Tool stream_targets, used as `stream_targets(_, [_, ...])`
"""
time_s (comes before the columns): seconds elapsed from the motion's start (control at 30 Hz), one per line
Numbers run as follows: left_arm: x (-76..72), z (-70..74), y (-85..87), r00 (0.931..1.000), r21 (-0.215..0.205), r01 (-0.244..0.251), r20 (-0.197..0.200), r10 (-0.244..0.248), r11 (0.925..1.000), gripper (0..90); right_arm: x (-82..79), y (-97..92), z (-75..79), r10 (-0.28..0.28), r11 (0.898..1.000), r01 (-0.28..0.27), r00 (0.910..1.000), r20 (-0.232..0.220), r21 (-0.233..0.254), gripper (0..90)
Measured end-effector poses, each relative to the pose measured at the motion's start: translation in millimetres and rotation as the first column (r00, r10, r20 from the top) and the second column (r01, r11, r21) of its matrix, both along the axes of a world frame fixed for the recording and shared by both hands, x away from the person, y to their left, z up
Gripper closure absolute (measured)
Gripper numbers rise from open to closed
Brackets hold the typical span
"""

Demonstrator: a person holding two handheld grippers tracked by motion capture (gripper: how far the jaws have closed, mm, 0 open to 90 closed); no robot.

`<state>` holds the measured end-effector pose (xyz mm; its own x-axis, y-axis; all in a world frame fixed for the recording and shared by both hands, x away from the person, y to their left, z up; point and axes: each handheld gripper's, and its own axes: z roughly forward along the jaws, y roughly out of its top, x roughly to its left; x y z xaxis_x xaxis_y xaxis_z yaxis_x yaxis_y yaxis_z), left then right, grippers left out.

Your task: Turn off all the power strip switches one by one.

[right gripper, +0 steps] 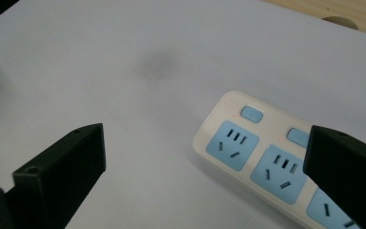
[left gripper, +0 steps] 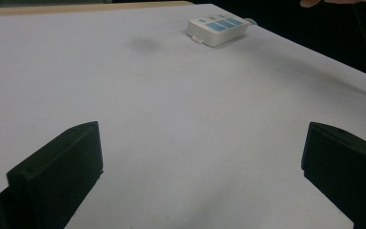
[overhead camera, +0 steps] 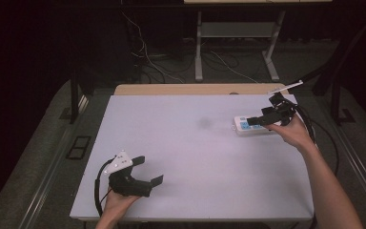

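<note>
Power strip (overhead camera: 252,125) at the counter's (overhead camera: 195,157) far right, not yet grasped: right gripper (overhead camera: 267,118) hovers over it, jaws wide and empty; left gripper (overhead camera: 145,171) waits well apart, jaws wide.

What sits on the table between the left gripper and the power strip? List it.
Nothing solid: in the high view, only bare white table runs from the left gripper to the power strip, apart from a faint grey smudge. The left gripper view agrees.
</note>
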<state>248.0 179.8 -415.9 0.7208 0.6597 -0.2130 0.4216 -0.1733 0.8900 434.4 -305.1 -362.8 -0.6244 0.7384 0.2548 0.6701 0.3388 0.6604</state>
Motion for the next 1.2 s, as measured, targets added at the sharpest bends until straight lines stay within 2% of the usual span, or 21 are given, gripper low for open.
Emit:
stream_targets(0.17, [0.0,0.2,0.3,1.0,-0.001,0.001,0.001,-0.001,1.0,0.0,6.8,-1.5,-2.7,-0.018,1.0,0.018,0.9998,-0.006,-0.012,0.3])
stream_targets(0.2, [0.0,0.2,0.4,1.0,-0.001,0.0,0.0,0.0,1.0,0.0,9.4,-2.8,-3.1,-0.017,1.0,0.017,0.9999,-0.002,-0.01,5.4])
stream_targets(0.3, [0.4,0.5,0.6,1.0,0.001,0.001,0.0,-0.001,1.0,0.0,12.0,-3.6,-3.2,-0.029,0.999,0.029,0.9996,0.0,-0.014,5.5])
stream_targets(0.4, [0.3,0.6,1.0,1.0,0.0,0.0,0.001,0.0,1.0,0.0,15.2,-4.3,-3.8,-0.026,1.0,0.026,0.9996,0.004,-0.016,14.6])
stream_targets(0.47, [0.7,0.5,1.4,1.0,-0.002,-0.001,0.001,0.001,1.0,0.0,17.3,-4.4,-4.6,-0.029,1.0,0.029,0.9995,0.007,-0.01,15.2])
stream_targets(0.57, [1.1,0.5,1.8,1.0,-0.002,-0.002,0.002,0.002,1.0,0.0,20.5,-3.8,-6.4,-0.027,1.0,0.027,0.9996,0.007,-0.01,24.1])
stream_targets(0.63, [1.0,0.5,2.0,1.0,-0.004,-0.002,0.002,0.002,1.0,0.0,22.6,-1.9,-8.2,-0.032,0.999,0.033,0.9993,0.017,-0.018,33.8])
stream_targets(0.67, [1.1,0.5,2.0,1.0,-0.004,-0.002,0.002,0.002,1.0,0.0,22.6,-1.9,-8.2,-0.032,0.999,0.033,0.9993,0.017,-0.018,33.8])
stream_targets(0.73, [1.2,0.4,2.1,1.0,-0.001,-0.002,0.002,0.002,1.0,0.0,23.9,0.9,-10.1,-0.043,0.998,0.045,0.9986,0.029,-0.053,41.4])
stream_targets(0.83, [0.7,0.5,1.9,1.0,0.016,-0.002,0.007,0.002,0.9999,0.0,26.4,2.8,-14.1,-0.049,0.996,0.051,0.9984,0.028,-0.072,51.5])
stream_targets(0.93, [0.4,0.6,1.4,1.0,0.02,0.001,0.007,-0.001,0.9998,0.0,29.6,4.7,-18.9,-0.044,0.997,0.045,0.9988,0.02,-0.06,65.8])
stream_targets(0.97, [0.4,0.5,1.3,1.0,0.02,0.001,0.007,-0.001,0.9998,0.0,29.6,4.7,-18.9,-0.044,0.997,0.045,0.9988,0.02,-0.06,65.8])
stream_targets(1.2, [0.4,0.3,2.3,1.0,0.014,-0.003,0.007,0.003,0.9999,0.0,36.5,9.3,-29.9,-0.058,0.997,0.059,0.9981,0.017,-0.053,85.3])
